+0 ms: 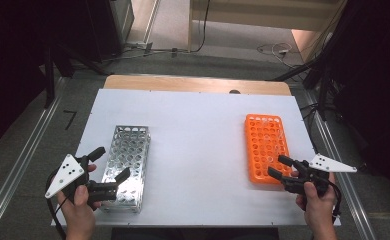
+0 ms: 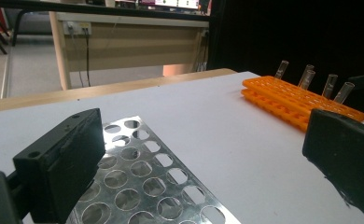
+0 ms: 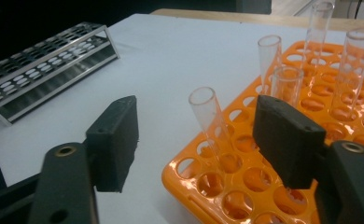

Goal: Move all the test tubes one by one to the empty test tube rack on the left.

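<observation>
now right gripper (image 3: pixel 196 140) spread wide at near corner of orange tube rack (image 1: pixel 266 146) by tabletop's right edge, nearest glass test tube (image 3: pixel 211 123) standing between, unclamped. left gripper (image 1: pixel 114 165) likewise agape over metal rack (image 1: pixel 128 165) near left edge.

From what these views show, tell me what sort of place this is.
Probably a lab bench set up for recording handling work. An orange tube rack holds clear test tubes, and a metal rack stands on the white table. Cables trail over the floor behind, with dark curtains at the sides.
</observation>
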`<state>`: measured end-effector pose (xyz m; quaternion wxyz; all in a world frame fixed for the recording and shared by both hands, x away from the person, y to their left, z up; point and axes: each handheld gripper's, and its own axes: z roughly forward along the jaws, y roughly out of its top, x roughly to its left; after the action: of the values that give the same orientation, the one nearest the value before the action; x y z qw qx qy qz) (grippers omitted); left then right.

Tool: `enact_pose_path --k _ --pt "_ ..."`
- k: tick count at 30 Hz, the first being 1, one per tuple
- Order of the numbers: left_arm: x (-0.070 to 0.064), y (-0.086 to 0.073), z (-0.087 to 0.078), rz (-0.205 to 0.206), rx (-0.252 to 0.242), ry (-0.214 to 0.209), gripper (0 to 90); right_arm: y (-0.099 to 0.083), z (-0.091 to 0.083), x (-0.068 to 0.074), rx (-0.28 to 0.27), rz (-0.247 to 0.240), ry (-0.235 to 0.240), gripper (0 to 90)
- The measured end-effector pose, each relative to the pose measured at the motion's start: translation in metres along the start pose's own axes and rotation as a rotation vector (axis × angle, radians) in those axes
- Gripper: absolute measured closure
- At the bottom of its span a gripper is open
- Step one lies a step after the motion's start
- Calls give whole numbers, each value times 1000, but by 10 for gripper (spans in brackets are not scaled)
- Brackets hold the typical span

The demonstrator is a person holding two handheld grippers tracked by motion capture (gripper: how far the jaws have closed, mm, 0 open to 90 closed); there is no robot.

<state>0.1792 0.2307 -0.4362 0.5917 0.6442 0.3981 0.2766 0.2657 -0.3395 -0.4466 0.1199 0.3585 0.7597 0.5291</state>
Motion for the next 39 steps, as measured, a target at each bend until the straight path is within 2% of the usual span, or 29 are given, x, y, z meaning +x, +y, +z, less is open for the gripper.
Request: enact_pose_path --k 7,11,14,22,29,39 --pt "-2 0 1 2 3 -7 0 -4 15 -3 87 10 -3 470" --pt "-4 0 2 2 2 -6 0 -6 25 -2 154 -9 -63 533" --pt "-4 0 2 1 2 -6 0 -8 31 -2 183 -23 -93 564" --pt "-5 0 3 1 8 -10 0 -8 37 -3 191 -37 -134 639" --pt "-6 0 4 3 17 -12 0 -10 40 2 182 -92 -168 676" --pt "-8 0 5 6 18 -18 0 -12 40 4 164 -127 -195 705"
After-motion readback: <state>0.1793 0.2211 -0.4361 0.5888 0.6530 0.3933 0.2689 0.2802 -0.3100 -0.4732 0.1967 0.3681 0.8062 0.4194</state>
